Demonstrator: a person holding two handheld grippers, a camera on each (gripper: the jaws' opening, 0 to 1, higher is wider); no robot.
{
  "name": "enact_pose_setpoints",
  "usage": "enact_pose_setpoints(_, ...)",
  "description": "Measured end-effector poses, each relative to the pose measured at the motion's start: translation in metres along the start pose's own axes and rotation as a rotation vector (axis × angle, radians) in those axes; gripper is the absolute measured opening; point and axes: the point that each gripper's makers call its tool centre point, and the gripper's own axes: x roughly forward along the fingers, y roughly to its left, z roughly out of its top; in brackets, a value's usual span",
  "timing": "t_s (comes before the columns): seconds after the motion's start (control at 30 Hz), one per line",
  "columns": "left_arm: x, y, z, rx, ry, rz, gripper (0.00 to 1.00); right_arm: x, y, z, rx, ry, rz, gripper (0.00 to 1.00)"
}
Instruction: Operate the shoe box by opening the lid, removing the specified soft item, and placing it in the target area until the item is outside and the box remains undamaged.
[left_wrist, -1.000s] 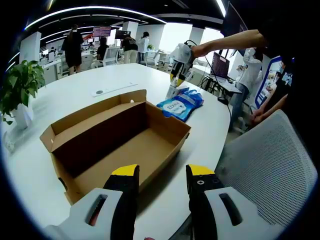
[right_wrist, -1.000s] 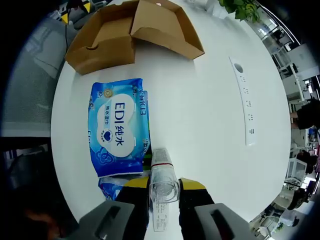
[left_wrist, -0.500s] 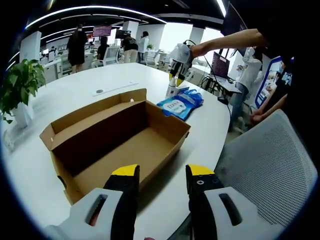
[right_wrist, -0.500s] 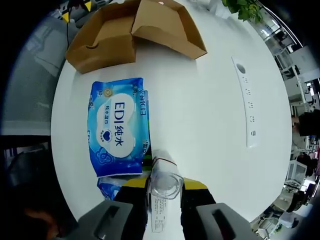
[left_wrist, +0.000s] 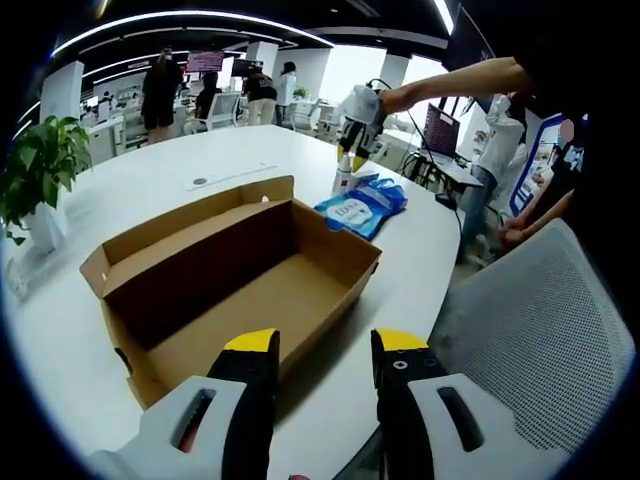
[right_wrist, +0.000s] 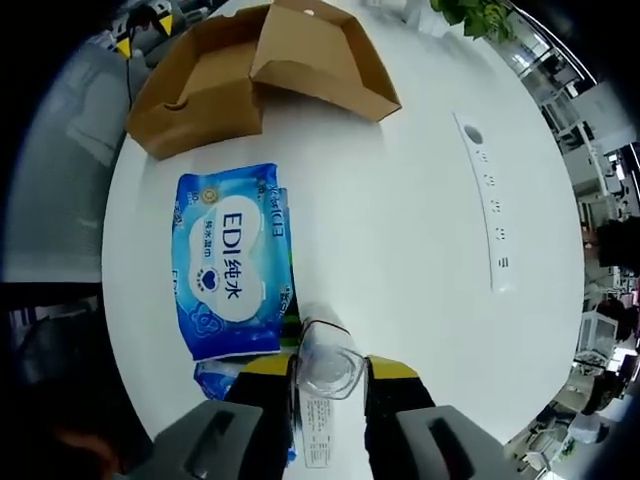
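The brown cardboard shoe box (left_wrist: 270, 305) lies open on the white round table (left_wrist: 130, 180), with nothing inside it. My left gripper (left_wrist: 325, 350) hovers open just short of the box's near end, jaws apart and empty. At the table's far side my right gripper (left_wrist: 352, 140) points down over a clear plastic bottle (left_wrist: 343, 180) beside a blue pack of wet wipes (left_wrist: 360, 207). From above, the right gripper (right_wrist: 330, 372) has its jaws shut on the clear bottle (right_wrist: 330, 355). The wipes pack (right_wrist: 225, 265) lies flat to its left, and the box (right_wrist: 200, 90) is farther off.
A white power strip (right_wrist: 487, 205) lies on the table to the right. A potted plant (left_wrist: 40, 170) stands at the table's left edge. A grey mesh chair (left_wrist: 530, 330) is near my left gripper. A second blue pack (right_wrist: 222, 377) pokes out under the wipes. People stand in the background.
The bottle in my right gripper has tipped more upright, its open end now facing the camera. The right view has shifted slightly. The left gripper and box have not moved.
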Motion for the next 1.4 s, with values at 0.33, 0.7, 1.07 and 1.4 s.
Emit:
enact_pose_setpoints(0.33, 0.000, 0.000, -0.002, -0.005, 0.001, -0.003, 0.37, 0.000, -0.001, 0.003, 0.087, -0.035, 0.028, 0.22)
enact_pose_setpoints(0.7, 0.000, -0.002, -0.003, -0.006, 0.003, -0.005, 0.36, 0.002, 0.002, 0.006, -0.097, -0.017, 0.045, 0.19)
enact_pose_setpoints(1.07, 0.000, -0.001, -0.002, -0.005, 0.002, -0.001, 0.36, 0.006, 0.008, 0.011, -0.212, -0.002, 0.066, 0.22)
enact_pose_setpoints(1.4, 0.000, 0.000, -0.006, -0.009, 0.007, -0.002, 0.36, 0.004, 0.005, 0.012, -0.199, -0.003, 0.046, 0.26)
